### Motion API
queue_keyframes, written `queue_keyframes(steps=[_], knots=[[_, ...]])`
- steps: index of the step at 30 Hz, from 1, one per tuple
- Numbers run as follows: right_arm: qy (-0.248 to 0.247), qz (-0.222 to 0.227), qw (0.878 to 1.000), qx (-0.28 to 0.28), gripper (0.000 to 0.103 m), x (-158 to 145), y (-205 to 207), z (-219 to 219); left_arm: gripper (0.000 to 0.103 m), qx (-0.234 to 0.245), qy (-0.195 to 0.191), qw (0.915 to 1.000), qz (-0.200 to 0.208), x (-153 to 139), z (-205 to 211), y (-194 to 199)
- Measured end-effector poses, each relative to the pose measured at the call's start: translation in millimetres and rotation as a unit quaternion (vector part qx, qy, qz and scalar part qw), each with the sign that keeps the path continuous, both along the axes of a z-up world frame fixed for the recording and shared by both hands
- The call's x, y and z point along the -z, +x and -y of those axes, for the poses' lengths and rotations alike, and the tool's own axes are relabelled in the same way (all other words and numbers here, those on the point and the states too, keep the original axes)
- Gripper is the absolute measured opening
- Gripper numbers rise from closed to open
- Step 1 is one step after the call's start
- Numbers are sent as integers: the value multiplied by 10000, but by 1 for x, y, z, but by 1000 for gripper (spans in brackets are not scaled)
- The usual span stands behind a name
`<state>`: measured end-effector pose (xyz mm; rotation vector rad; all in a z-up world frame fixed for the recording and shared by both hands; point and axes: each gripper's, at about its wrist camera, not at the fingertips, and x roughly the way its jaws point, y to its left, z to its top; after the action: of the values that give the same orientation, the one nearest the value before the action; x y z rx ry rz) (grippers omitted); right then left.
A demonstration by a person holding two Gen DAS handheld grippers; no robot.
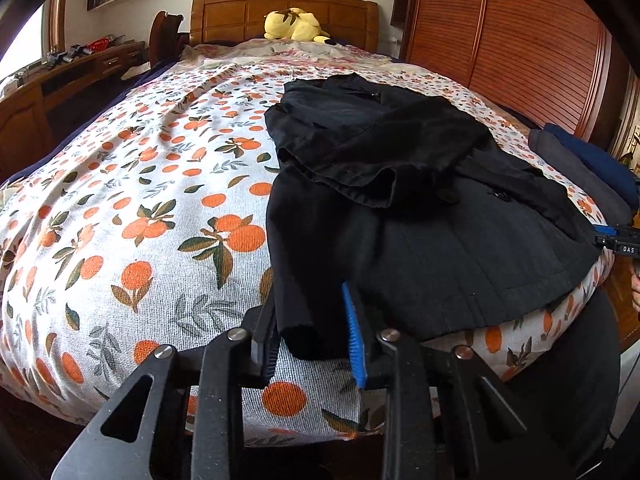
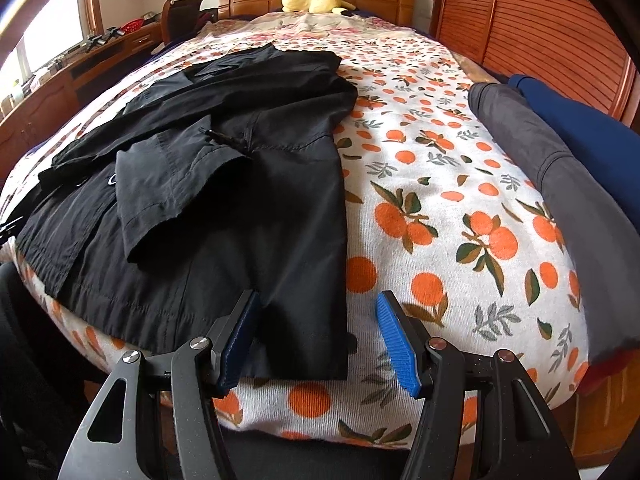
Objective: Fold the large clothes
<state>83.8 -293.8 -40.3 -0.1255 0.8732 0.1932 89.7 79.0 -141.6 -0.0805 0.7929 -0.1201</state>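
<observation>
A black jacket (image 1: 400,184) lies spread on the bed, sleeves folded across its body; it also shows in the right wrist view (image 2: 224,168). My left gripper (image 1: 312,344) sits at the jacket's near left hem corner, its blue-padded jaws partly apart with the black cloth between them. My right gripper (image 2: 316,344) is open at the near right hem corner, the cloth edge lying between its spread pads without being pinched. The right gripper's tip (image 1: 616,240) shows at the right edge of the left wrist view.
The bed has an orange-fruit patterned sheet (image 1: 140,208). Folded grey (image 2: 560,184) and blue clothes (image 2: 584,136) lie at the bed's right edge. A yellow plush toy (image 1: 296,26) rests by the wooden headboard. A desk (image 1: 52,92) stands left, a slatted wardrobe (image 1: 520,40) right.
</observation>
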Motion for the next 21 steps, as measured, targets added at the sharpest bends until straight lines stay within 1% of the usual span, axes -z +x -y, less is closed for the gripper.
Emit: queue_keyframes(steps=[3, 5, 7, 8, 11, 12, 13, 14, 15, 16, 18, 19, 21], knots=[[117, -24, 9999, -21, 55, -1, -2, -1, 29, -12, -37, 10000, -28, 0, -1, 0], [158, -48, 9998, -99, 46, -2, -3, -3, 29, -18, -53, 10000, -55, -1, -1, 1], [143, -61, 9997, -168, 41, -2, -3, -7, 29, 8, -18, 10000, -82, 0, -1, 2], [143, -71, 9996, -217, 35, -2, -4, -8, 29, 17, -14, 10000, -92, -1, -1, 2], [216, -100, 9990, -384, 21, -1, -3, -10, 29, 26, -70, 9999, -114, -1, -3, 3], [241, -100, 9987, -433, 19, -1, -3, -11, 29, 34, -103, 9999, -117, -1, -4, 3], [282, -84, 9984, -474, 16, -2, -3, -11, 16, 38, -150, 9998, -116, -1, -5, 3], [321, -73, 9982, -498, 13, -2, -2, -11, 10, 14, -200, 9997, -108, -2, -7, 3], [371, -40, 9981, -498, 12, -3, -2, -11, 6, 4, -257, 9996, -83, -5, -9, 3], [443, 0, 9978, -501, 11, -4, -2, -11, 6, 12, -301, 9995, -53, -8, -10, 2], [543, 139, 9973, -470, 9, -11, -2, -9, 5, -7, -310, 9994, 171, -23, -11, -1], [614, 232, 9968, -462, 9, -17, -2, -8, 5, -12, -307, 9992, 259, -29, -12, -2], [803, 443, 9948, -452, 9, -34, -3, -4, 5, -14, -324, 9982, 500, -51, -13, -3]])
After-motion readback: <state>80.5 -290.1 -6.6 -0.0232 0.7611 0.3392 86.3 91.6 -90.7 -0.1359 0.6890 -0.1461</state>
